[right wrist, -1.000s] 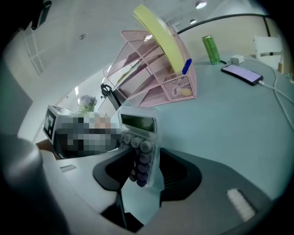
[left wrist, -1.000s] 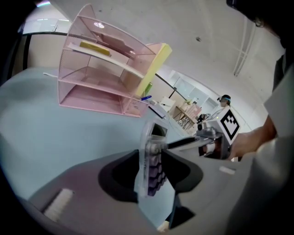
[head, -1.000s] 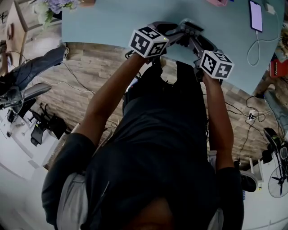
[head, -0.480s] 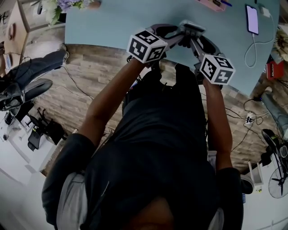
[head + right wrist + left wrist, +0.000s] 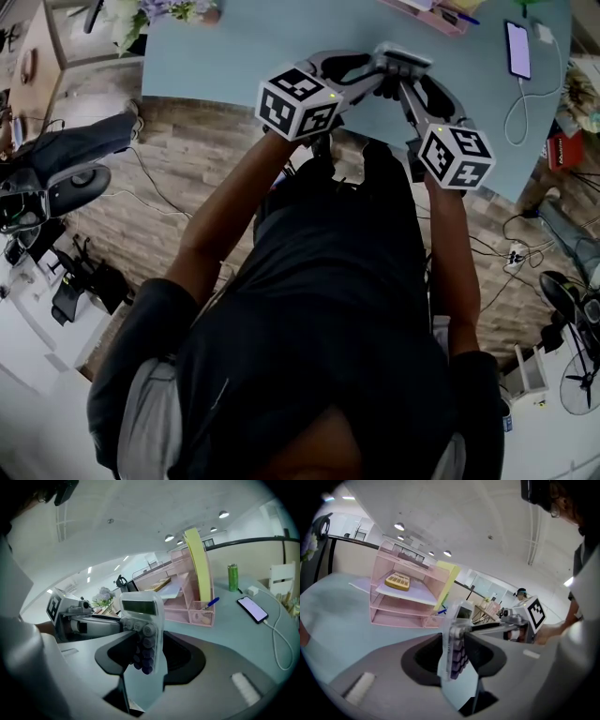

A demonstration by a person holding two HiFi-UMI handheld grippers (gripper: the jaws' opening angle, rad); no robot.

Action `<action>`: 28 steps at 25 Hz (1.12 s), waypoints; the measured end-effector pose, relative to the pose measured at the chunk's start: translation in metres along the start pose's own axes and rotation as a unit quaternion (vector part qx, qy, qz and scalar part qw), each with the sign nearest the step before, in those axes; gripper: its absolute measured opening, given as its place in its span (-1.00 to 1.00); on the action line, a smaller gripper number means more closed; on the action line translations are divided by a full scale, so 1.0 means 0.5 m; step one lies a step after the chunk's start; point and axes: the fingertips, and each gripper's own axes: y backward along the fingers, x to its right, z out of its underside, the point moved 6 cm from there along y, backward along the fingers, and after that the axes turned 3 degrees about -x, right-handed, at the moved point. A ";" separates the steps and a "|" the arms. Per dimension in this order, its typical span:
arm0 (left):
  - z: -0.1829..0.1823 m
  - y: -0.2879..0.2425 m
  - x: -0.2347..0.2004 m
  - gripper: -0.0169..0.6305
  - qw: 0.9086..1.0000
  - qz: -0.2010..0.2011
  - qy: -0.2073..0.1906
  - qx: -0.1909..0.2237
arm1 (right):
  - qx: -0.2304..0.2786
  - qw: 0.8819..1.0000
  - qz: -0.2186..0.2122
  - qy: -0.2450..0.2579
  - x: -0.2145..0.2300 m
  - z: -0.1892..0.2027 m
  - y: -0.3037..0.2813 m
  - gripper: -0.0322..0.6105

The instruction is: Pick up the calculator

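The calculator point(image 5: 403, 60) is a pale, clear-cased one with purple keys, held in the air over the near edge of the light blue table point(image 5: 234, 47). Both grippers meet at it from opposite sides. In the left gripper view the calculator point(image 5: 456, 641) stands on edge, pinched in my left gripper point(image 5: 457, 654), with the right gripper's marker cube point(image 5: 536, 612) beyond it. In the right gripper view the calculator point(image 5: 143, 630) shows its display and keys, clamped in my right gripper point(image 5: 143, 656). In the head view my left gripper point(image 5: 367, 73) and right gripper point(image 5: 412, 86) converge under it.
A pink desk organiser point(image 5: 187, 599) with a yellow folder point(image 5: 199, 566) and a pen stands on the table. A phone point(image 5: 517, 49) on a white cable lies at the right, near a green can point(image 5: 233, 577). Flowers point(image 5: 141, 14) sit at the far left corner.
Both grippers stay clamped on the calculator in about the same spot. The head view has shifted, so the table, organiser and phone sit lower in the picture.
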 end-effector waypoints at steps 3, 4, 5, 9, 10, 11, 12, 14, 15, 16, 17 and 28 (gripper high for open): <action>-0.025 0.024 0.005 -0.34 1.000 0.003 -0.010 0.016 | 0.016 1.000 0.003 0.018 -0.023 -0.028 0.011 -0.37; -0.032 0.032 0.006 -0.34 1.000 0.004 -0.012 0.021 | 0.021 0.999 0.004 0.025 -0.031 -0.037 0.014 -0.37; -0.039 0.040 0.008 -0.34 1.000 0.005 -0.014 0.027 | 0.026 0.999 0.004 0.031 -0.038 -0.045 0.018 -0.37; -0.062 0.074 0.016 -0.34 0.999 0.005 -0.027 0.046 | 0.050 0.997 0.006 0.058 -0.073 -0.078 0.039 -0.42; -0.067 0.083 0.018 -0.34 0.998 0.005 -0.029 0.050 | 0.057 0.996 0.006 0.065 -0.083 -0.087 0.046 -0.44; -0.071 0.093 0.021 -0.34 0.998 0.005 -0.031 0.054 | 0.065 0.995 0.008 0.072 -0.094 -0.097 0.054 -0.47; -0.077 0.104 0.024 -0.34 0.998 0.006 -0.032 0.059 | 0.072 0.994 0.009 0.079 -0.105 -0.107 0.062 -0.50; -0.088 0.126 0.031 -0.35 0.997 0.006 -0.034 0.073 | 0.083 0.992 0.012 0.094 -0.128 -0.123 0.074 -0.50; -0.093 0.134 0.033 -0.35 0.996 0.003 -0.035 0.080 | 0.086 0.991 0.013 0.100 -0.137 -0.128 0.077 -0.50; -0.096 0.141 0.034 -0.35 0.996 0.000 -0.037 0.085 | 0.088 0.990 0.014 0.105 -0.145 -0.131 0.079 -0.50; -0.097 0.145 0.034 -0.35 0.995 -0.002 -0.036 0.088 | 0.090 0.990 0.015 0.109 -0.151 -0.133 0.081 -0.50; -0.129 0.221 0.048 -0.35 0.991 0.006 -0.051 0.125 | 0.116 0.982 0.024 0.150 -0.230 -0.177 0.107 -0.50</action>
